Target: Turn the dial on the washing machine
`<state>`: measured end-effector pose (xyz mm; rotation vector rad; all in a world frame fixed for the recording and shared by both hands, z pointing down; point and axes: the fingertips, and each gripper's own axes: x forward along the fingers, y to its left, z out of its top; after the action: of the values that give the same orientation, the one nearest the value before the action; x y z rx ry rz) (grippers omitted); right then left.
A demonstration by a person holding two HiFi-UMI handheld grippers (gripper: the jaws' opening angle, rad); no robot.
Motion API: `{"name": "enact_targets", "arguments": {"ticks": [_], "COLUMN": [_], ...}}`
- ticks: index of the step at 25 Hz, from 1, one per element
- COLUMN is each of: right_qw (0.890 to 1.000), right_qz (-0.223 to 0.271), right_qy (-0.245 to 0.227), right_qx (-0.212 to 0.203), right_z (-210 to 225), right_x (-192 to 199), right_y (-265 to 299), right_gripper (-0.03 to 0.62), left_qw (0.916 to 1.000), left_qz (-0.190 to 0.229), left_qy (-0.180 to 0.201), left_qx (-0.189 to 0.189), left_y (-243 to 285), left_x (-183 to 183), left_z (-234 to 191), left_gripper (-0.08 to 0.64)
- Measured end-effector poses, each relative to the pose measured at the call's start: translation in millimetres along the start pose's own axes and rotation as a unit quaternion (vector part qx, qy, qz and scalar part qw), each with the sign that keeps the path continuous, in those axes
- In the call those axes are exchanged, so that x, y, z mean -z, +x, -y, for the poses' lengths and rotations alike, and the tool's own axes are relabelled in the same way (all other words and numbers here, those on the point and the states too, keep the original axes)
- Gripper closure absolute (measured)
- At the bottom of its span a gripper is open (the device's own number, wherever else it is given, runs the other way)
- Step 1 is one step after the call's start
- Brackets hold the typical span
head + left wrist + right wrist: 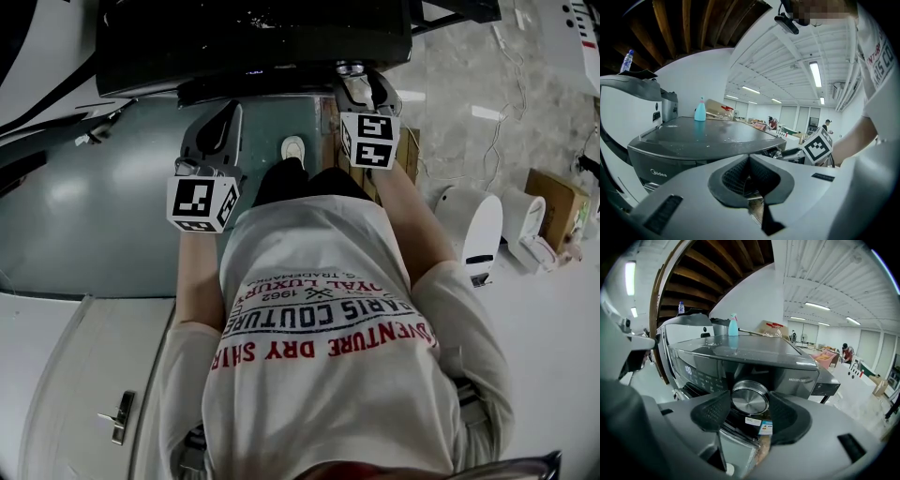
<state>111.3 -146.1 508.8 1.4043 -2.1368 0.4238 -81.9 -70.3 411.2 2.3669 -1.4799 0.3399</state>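
right gripper [749, 414] jaws wide apart, pads [712, 411] at 9 and 3 o'clock of dial [750, 398], apparently not yet pressing. dial sits on washing machine [754, 357] front. left gripper [749, 161] jaws together, empty. step looks like reach; next likely needs squeeze, then wrist roll.

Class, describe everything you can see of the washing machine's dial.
The dial is a round knob with a brushed, silvery metal face and a bright rim, protruding from the dark front panel of the washing machine, right of the lit display. It faces the right gripper, whose open jaws flank it; they appear not to press it.
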Motion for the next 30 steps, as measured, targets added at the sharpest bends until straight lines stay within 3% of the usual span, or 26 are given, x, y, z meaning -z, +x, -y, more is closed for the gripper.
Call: {"name": "enact_targets", "arguments": {"ticks": [8, 13, 16, 19, 23, 26, 30], "right_qw": [0.988, 0.987, 0.993, 1.000, 0.990, 0.985, 0.987], "right_qz": [0.005, 0.004, 0.008, 0.018, 0.024, 0.017, 0.006], "right_qy": [0.133, 0.137, 0.102, -0.004, -0.124, -0.153, -0.141], "right_qx": [-0.076, -0.086, -0.056, 0.002, 0.060, 0.079, 0.077], "right_z": [5, 4, 4, 1, -5, -7, -8], "right_x": [5, 7, 8, 3, 3, 3, 4], "right_y": [2, 4, 3, -2, -1, 2, 3], "right_gripper": [0.319, 0.313, 0.311, 0.296, 0.290, 0.293, 0.308], "left_qw": [1.0000, 1.0000, 1.0000, 1.0000, 1.0000, 0.9999, 0.9998], "left_qz": [0.001, 0.003, 0.002, -0.002, -0.006, -0.010, -0.016], "left_qy": [-0.002, 0.001, 0.002, -0.002, -0.005, -0.008, -0.010], "left_qx": [0.005, 0.006, 0.006, 0.002, 0.001, -0.002, 0.000], "left_y": [2, 3, 3, 1, -1, 0, 1], "left_x": [-2, -6, -7, -5, -2, 0, 4], "left_z": [1, 2, 0, -4, -6, -8, -8], "left_gripper": [0.545, 0.545, 0.545, 0.545, 0.545, 0.545, 0.545]}}
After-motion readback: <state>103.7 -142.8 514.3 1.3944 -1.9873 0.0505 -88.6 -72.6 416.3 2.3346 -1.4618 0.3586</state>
